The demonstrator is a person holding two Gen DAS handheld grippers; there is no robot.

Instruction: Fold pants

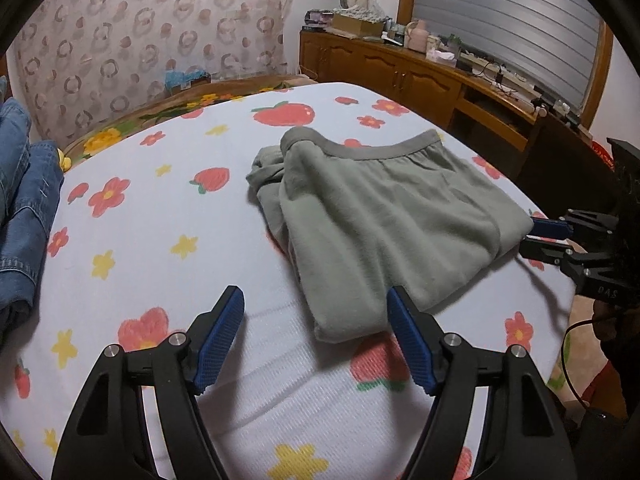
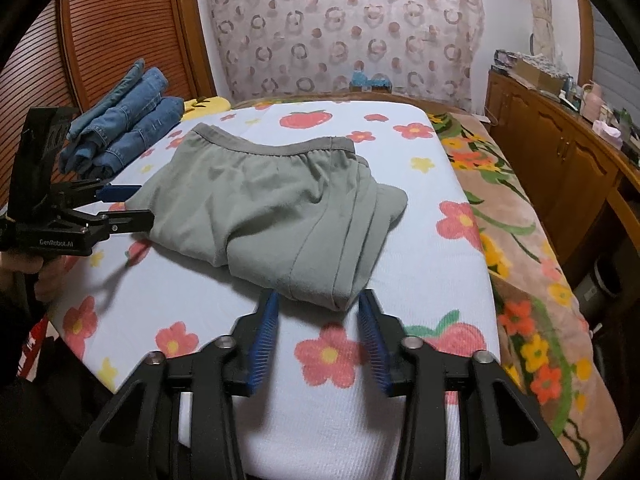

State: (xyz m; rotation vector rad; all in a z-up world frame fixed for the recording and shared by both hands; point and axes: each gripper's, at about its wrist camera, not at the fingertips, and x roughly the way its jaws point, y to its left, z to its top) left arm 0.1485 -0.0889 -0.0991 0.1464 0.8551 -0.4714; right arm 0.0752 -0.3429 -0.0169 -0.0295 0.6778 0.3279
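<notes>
1. Left wrist view: my left claw (image 1: 316,312) is spread wide with nothing between its blue pads, hovering over the bed (image 1: 168,208) just short of the near folded end of the grey-green pants (image 1: 384,220). The pants lie already folded into a compact bundle in the middle of the flowered sheet, waistband at the far side, with the doubled leg layers bunched along the left edge. The right claw (image 1: 532,236) shows at the right, its two fingers apart, at the pants' right corner; I cannot tell from here whether either finger touches the cloth.

2. Right wrist view: my right claw (image 2: 318,302) is open as well, holding nothing, its tips just beside the near corner of the pants (image 2: 280,208), where several layers stack up. The left claw (image 2: 128,204) sits open at the far left edge of the bundle. A pile of folded jeans (image 2: 128,120) lies well apart at the back left of the bed.

3. Handling, as I judge it: soft, light, floppy knit with no stiffness, so it will sag and the layers may slide apart. I would pinch through all layers at a folded corner, both claws together, and lift low.
</notes>
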